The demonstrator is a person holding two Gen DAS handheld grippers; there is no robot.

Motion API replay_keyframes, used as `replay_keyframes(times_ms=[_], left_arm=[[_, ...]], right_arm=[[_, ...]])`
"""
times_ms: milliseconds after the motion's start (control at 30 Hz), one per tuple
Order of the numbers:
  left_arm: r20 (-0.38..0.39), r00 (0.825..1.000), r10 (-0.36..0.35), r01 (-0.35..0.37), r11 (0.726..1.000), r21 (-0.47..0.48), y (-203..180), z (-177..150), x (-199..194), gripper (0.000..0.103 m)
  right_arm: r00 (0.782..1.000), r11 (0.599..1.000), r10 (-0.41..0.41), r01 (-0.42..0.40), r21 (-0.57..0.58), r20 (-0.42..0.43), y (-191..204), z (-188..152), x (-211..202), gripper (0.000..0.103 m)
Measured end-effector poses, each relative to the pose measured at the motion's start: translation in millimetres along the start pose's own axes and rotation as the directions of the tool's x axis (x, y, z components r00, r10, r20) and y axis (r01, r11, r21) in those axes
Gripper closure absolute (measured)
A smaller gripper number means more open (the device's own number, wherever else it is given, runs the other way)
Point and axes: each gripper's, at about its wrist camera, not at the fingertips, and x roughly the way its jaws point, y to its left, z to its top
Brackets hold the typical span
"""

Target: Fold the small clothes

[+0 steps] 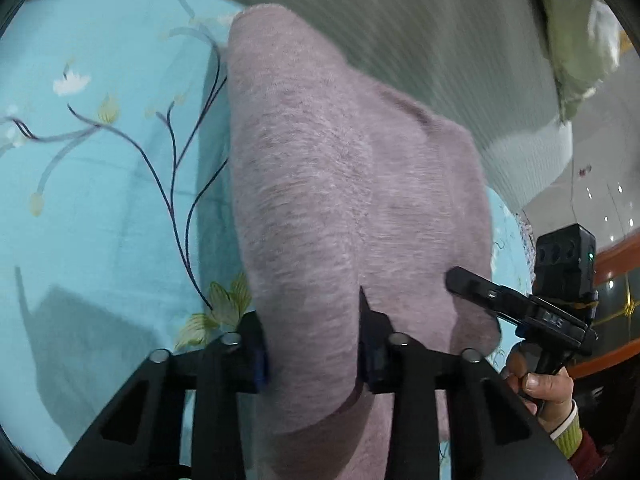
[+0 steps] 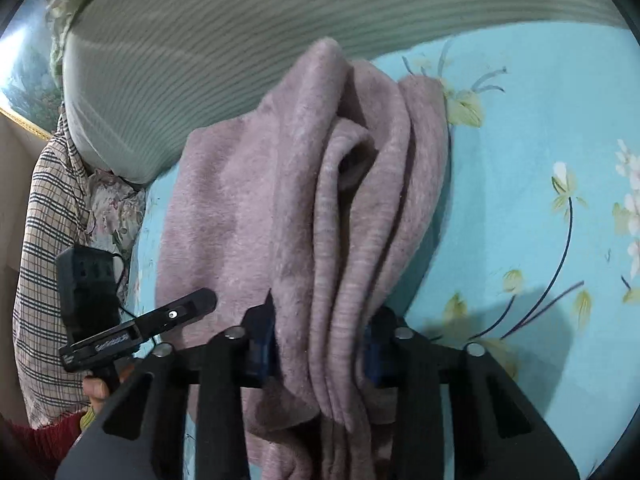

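Note:
A mauve fleece garment (image 1: 340,184) hangs over the blue floral bedsheet (image 1: 100,200). My left gripper (image 1: 312,344) is shut on its near edge, the fabric bunched between the jaws. My right gripper (image 2: 320,344) is shut on another part of the same garment (image 2: 328,208), which falls in several folds away from the jaws. The right gripper also shows in the left wrist view (image 1: 460,276) at the garment's right side, and the left gripper shows in the right wrist view (image 2: 200,300) at its left side.
A green ribbed quilt (image 1: 440,40) lies along the far side of the bed and also shows in the right wrist view (image 2: 240,40). A checked cloth (image 2: 44,260) and a floral pillow (image 2: 116,208) sit at the left in the right wrist view.

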Motion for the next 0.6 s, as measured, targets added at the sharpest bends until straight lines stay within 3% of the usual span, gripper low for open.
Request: replay_keyframes(times_ms=[200,367,467,600], left_arm=[[0.097,0.995,0.021,-0.028,0.997,0.071,-6,-20,-75,0.076],[0.155,0.984,0.094,-0.098,0.995,0.020,25,-50,-142,0.076],[0.165,0.975,0.148,-0.146,0.989,-0.024,55,-72,-172,0.076],[0.149,0.968,0.204,-0.194,0.978,-0.081,86,-89,-175,0.076]], right_arm=[[0.995,0.991,0.096,-0.097,-0.087,-0.019,68,-15,16,0.073],[0.978,0.966,0.187,-0.200,-0.163,-0.094,128,-29,63,0.073],[0.971,0.957,0.193,-0.218,-0.189,-0.142,151,-47,92,0.073],[0.970,0.965,0.145,-0.182,-0.188,-0.196,155,-64,118,0.071]])
